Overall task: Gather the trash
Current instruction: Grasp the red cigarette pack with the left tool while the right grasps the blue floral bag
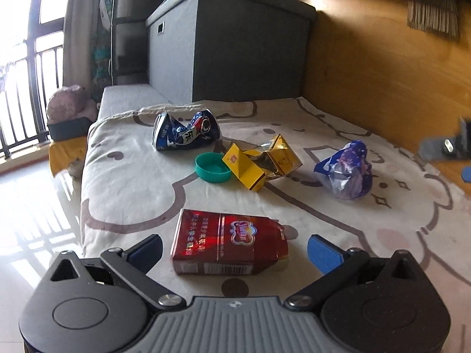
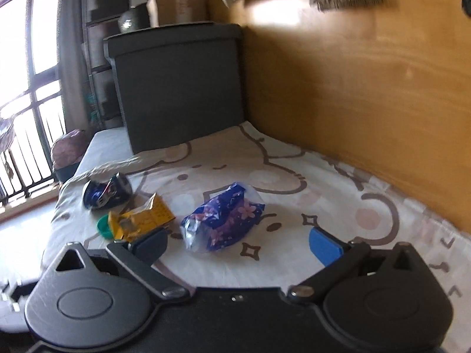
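Lying flat between the spread left gripper (image 1: 235,250), a glossy red carton (image 1: 228,247); right gripper (image 2: 238,245) open too.

On the bed (image 1: 126,182), the pack (image 1: 226,247) lay nearest, between the left tongs' (image 1: 235,253) spread fingers. Behind it sat the cap (image 1: 212,167), touching the carton (image 1: 262,161) on its right. The can (image 1: 184,133) lay behind the cap, the bag (image 1: 347,170) well right of the carton. The box (image 1: 229,44) stood at the back.
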### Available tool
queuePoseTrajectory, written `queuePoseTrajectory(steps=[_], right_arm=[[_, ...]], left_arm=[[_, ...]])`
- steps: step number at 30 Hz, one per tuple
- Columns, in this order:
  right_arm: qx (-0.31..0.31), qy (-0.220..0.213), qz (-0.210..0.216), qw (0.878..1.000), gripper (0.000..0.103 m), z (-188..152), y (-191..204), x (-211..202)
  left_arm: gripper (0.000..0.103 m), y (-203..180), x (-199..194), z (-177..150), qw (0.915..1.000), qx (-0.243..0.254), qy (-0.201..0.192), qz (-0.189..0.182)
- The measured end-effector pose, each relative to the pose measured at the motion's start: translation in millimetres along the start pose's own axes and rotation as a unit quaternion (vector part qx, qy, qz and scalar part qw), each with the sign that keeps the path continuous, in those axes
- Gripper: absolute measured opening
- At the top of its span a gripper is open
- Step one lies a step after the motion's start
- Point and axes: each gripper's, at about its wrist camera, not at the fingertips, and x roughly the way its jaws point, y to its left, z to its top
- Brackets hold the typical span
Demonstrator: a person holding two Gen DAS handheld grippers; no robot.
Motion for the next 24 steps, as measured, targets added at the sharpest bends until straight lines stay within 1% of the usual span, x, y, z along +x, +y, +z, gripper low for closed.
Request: queuePoseTrajectory(steps=[4, 7, 10, 15, 17, 19, 20, 22, 24], right_arm=[[0.036, 0.014, -0.007, 0.999, 0.103, 12, 6, 30], [0.074, 0.019, -0.013, 0.997, 0.103, 20, 14, 54], [0.097, 0.032, -0.021, 0.995, 0.103, 23, 24, 78], [0.157, 0.065, -0.024, 0.985, 0.103, 18, 27, 113], [0.18, 0.074, -0.024, 0.981, 0.097, 13, 29, 122], [0.19, 0.08, -0.027, 0.978, 0.081, 9, 31, 128], [0.19, 0.085, -0.027, 0.978, 0.077, 7, 32, 132], [0.19, 0.093, -0.027, 0.977, 0.061, 2, 34, 137], [0.19, 0.102, -0.031, 0.976, 0.052, -1, 32, 140]], left_arm=[[0.103, -1, 10, -6, 1.0, 0.003, -0.002, 0.002], [0.103, 6, 15, -7, 0.9997, -0.02, 0.01, -0.007], [0.103, 13, 16, -6, 0.999, -0.041, 0.008, -0.016], [0.103, 13, 20, -4, 0.9989, -0.042, 0.011, -0.018], [0.103, 13, 22, -4, 0.999, -0.041, 0.012, -0.017], [0.103, 11, 24, -4, 0.9992, -0.035, 0.016, -0.013], [0.103, 10, 24, -4, 0.9993, -0.031, 0.018, -0.01], [0.103, 9, 25, -5, 0.9994, -0.028, 0.019, -0.008], [0.103, 10, 25, -5, 0.9993, -0.031, 0.019, -0.01]])
